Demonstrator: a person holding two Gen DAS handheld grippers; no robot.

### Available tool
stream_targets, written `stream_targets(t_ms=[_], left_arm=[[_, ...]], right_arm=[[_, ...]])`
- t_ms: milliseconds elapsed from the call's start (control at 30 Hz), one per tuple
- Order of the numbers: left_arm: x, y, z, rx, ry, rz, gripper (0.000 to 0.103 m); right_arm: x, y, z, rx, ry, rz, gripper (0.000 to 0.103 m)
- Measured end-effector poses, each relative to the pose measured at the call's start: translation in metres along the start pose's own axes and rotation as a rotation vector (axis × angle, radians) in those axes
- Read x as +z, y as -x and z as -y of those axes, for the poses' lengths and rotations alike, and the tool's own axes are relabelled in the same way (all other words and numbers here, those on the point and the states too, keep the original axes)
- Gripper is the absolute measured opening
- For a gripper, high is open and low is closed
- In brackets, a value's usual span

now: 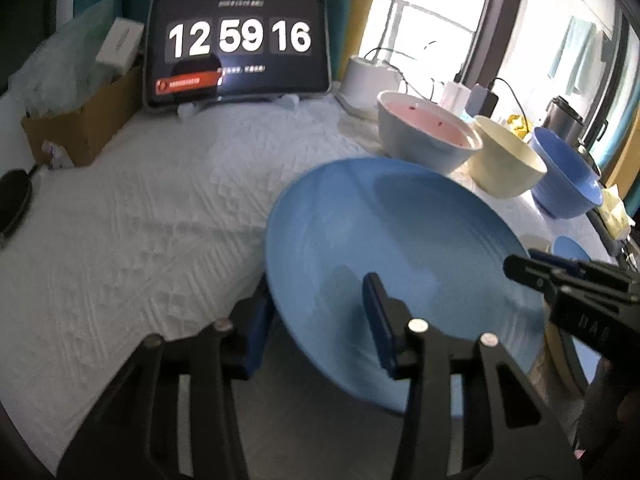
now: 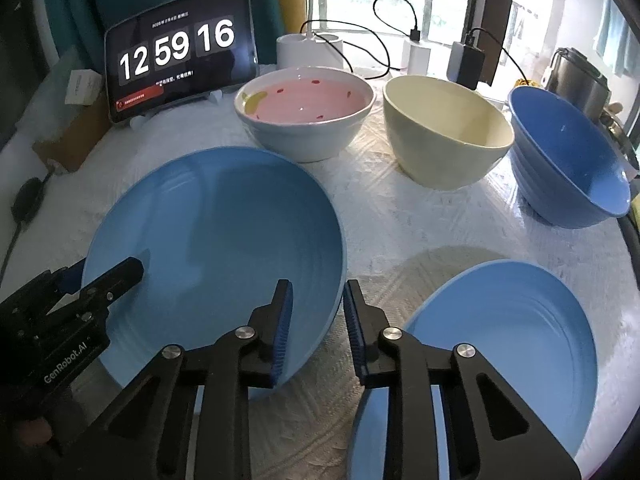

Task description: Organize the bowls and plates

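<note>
The large blue plate point(image 2: 216, 240) is tilted, its left side off the white textured cloth point(image 1: 132, 216), gripped at two points of its rim; the left gripper point(image 1: 320, 320) straddles the near-left rim, one blue pad under the plate and one on its upper face, pinching it; the right gripper point(image 2: 316, 324) has its left pad inside the plate's right rim and its right pad just outside, and whether the pads press the rim I cannot tell. In the right wrist view the left gripper point(image 2: 100, 276) shows at the plate's left edge, and in the left wrist view the right gripper point(image 1: 532, 268) reaches in at the right edge.

A second blue plate point(image 2: 500, 344) lies just right of the right gripper, near the table's front-right edge, apart from the first; behind stand three bowls in a row, close to one another: a white bowl with a pink inside point(image 2: 306, 112), a cream bowl point(image 2: 444, 132), and a blue bowl point(image 2: 568, 156) near the right table edge.

A tablet showing a clock point(image 1: 238, 46) stands propped at the back edge, a cardboard box point(image 1: 84, 128) to its left; chargers and cables point(image 2: 416, 54) line the window side; the wide stretch of cloth left of the held plate lies bare up to a black round object point(image 1: 14, 200) at the left edge.
</note>
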State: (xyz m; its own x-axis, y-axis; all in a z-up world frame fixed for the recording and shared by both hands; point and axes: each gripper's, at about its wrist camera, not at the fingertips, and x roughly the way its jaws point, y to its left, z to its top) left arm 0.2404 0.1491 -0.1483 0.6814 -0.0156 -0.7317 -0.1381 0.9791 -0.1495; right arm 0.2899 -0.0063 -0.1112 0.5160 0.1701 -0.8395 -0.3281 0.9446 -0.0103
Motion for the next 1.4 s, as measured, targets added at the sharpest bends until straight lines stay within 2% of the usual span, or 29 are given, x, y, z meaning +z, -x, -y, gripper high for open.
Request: stream_targets(t_ms=[500, 1400], left_arm=[[-0.006, 0.034, 0.012, -0.007, -0.023, 0.049, 0.045], [-0.015, 0.063, 0.063, -0.02, -0.079, 0.063, 0.045]], right_arm=[[-0.006, 0.039, 0.007, 0.011, -0.01, 0.105, 0.028], [-0.031, 0.079, 0.047, 0.025, -0.074, 0.173, 0.028]])
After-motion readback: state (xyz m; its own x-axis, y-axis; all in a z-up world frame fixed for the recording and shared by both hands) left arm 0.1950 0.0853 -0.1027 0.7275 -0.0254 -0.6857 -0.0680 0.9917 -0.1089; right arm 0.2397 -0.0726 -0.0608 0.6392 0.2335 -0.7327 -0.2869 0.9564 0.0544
